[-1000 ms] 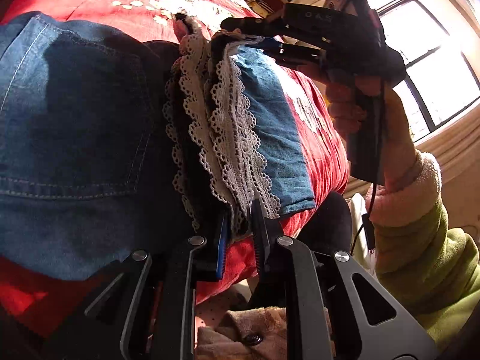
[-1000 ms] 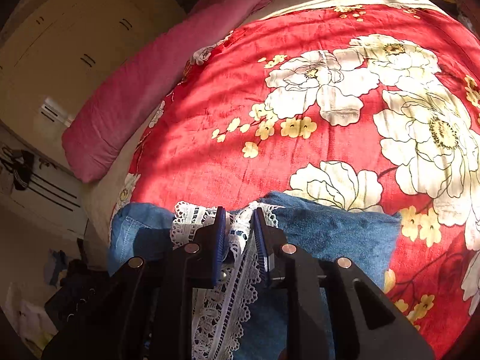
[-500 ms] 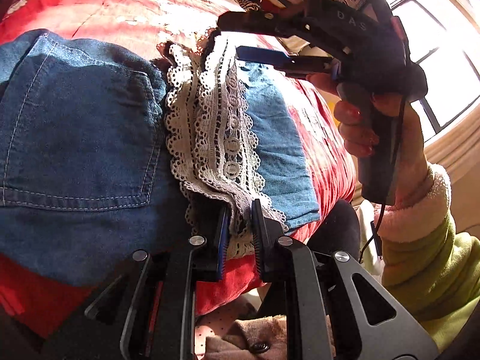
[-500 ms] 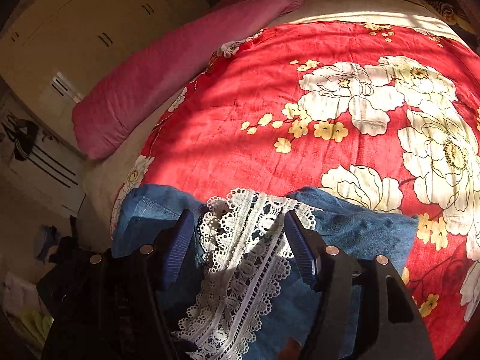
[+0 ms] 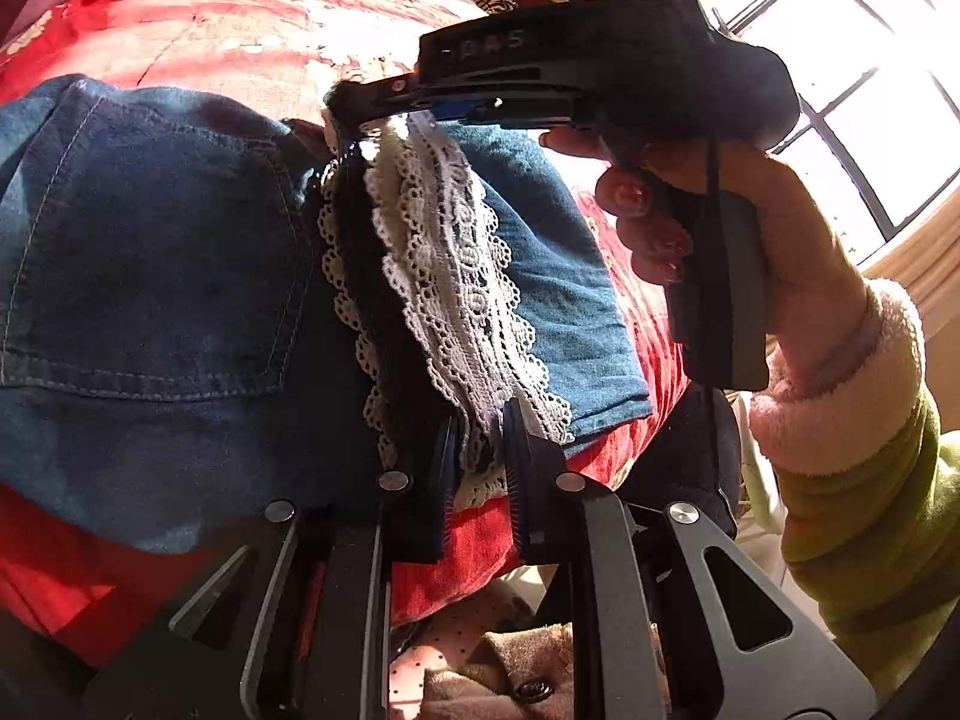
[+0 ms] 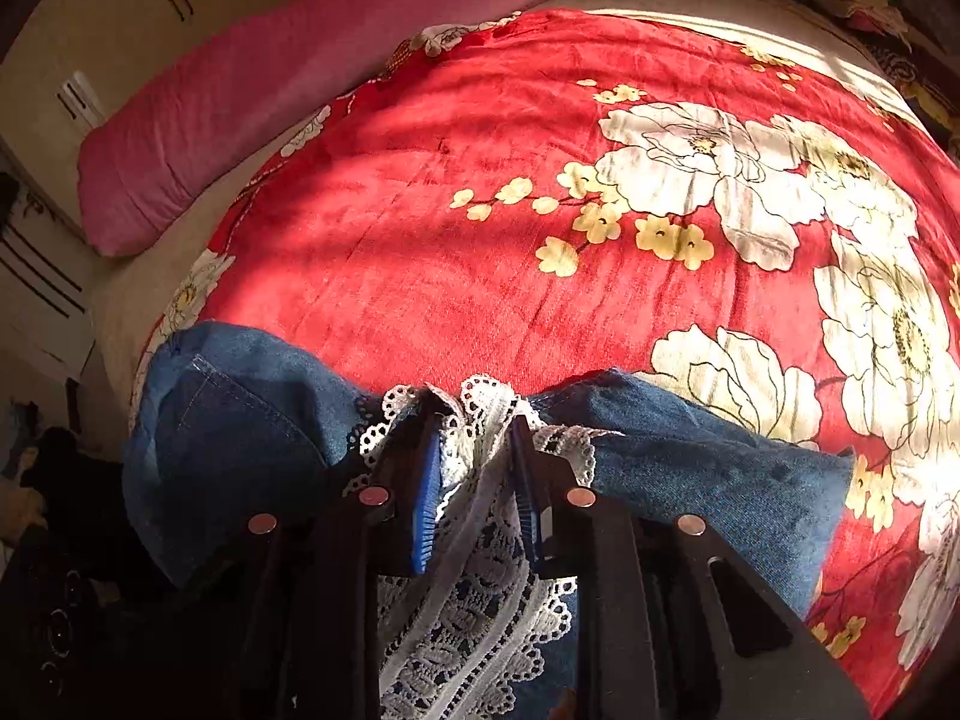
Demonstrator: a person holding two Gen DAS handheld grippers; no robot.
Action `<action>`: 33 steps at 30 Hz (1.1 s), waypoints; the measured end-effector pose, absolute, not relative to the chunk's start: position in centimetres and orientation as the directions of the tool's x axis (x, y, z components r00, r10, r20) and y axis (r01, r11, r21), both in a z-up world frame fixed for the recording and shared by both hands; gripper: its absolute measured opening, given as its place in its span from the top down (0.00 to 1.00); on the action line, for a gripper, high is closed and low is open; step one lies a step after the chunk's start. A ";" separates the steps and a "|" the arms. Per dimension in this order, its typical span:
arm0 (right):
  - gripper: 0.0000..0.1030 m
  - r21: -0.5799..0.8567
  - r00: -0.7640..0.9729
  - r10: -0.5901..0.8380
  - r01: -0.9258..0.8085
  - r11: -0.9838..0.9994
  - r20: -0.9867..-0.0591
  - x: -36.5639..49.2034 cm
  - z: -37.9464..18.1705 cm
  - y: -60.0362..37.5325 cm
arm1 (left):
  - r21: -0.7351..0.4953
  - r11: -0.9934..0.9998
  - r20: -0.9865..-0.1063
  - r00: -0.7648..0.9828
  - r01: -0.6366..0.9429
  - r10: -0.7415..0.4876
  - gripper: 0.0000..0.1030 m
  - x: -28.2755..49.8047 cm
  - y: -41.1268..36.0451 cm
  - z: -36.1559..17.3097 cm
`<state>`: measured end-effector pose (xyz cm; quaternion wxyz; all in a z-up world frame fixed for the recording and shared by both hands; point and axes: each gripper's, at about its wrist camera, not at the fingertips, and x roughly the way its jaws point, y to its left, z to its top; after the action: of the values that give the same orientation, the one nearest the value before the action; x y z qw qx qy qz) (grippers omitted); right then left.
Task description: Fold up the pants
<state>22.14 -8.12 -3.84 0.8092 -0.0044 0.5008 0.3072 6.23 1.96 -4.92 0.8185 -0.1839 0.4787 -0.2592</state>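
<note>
Blue denim pants (image 5: 150, 252) with a white lace hem (image 5: 456, 276) lie folded on a red floral blanket (image 6: 480, 210). At the near end of the lace, my left gripper (image 5: 480, 438) is shut on the trim. My right gripper (image 5: 354, 114), held by a person's hand (image 5: 750, 228), pinches the far end of the same lace. In the right wrist view its jaws (image 6: 474, 444) are closing, with the lace hem (image 6: 468, 630) bunched between the blue pads and denim (image 6: 690, 468) on both sides.
A long pink pillow (image 6: 300, 60) lies along the blanket's far left edge, with pale wardrobe doors (image 6: 60, 60) behind it. A bright window (image 5: 870, 120) is at the right. A green sleeve (image 5: 870, 510) with a pink cuff reaches in. The bed edge drops off below my left gripper.
My right gripper spread wide over the lace half a second ago and has closed on it again, gathering it into a bunch. My left gripper has stayed shut on the lace.
</note>
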 end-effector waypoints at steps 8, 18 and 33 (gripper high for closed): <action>0.85 0.307 0.410 0.480 -0.418 0.855 -0.776 23.0 -1.6 -9.4 | -0.488 0.831 -0.691 0.464 0.266 -0.554 0.92 7.4 2.7 -3.8; 0.60 0.407 0.365 0.597 -0.476 0.779 -0.715 22.5 -1.5 -9.1 | -0.532 0.819 -0.704 0.426 0.214 -0.569 0.92 5.5 5.5 -5.6; 0.62 0.262 0.282 0.449 -0.513 0.817 -0.848 20.9 -7.5 -8.7 | -0.490 0.844 -0.728 0.429 0.219 -0.534 0.91 5.8 2.8 -6.3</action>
<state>20.94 -8.68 -7.55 0.8002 -0.0308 0.5181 0.3006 5.80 2.85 -6.26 0.8294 -0.1631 0.4836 -0.2271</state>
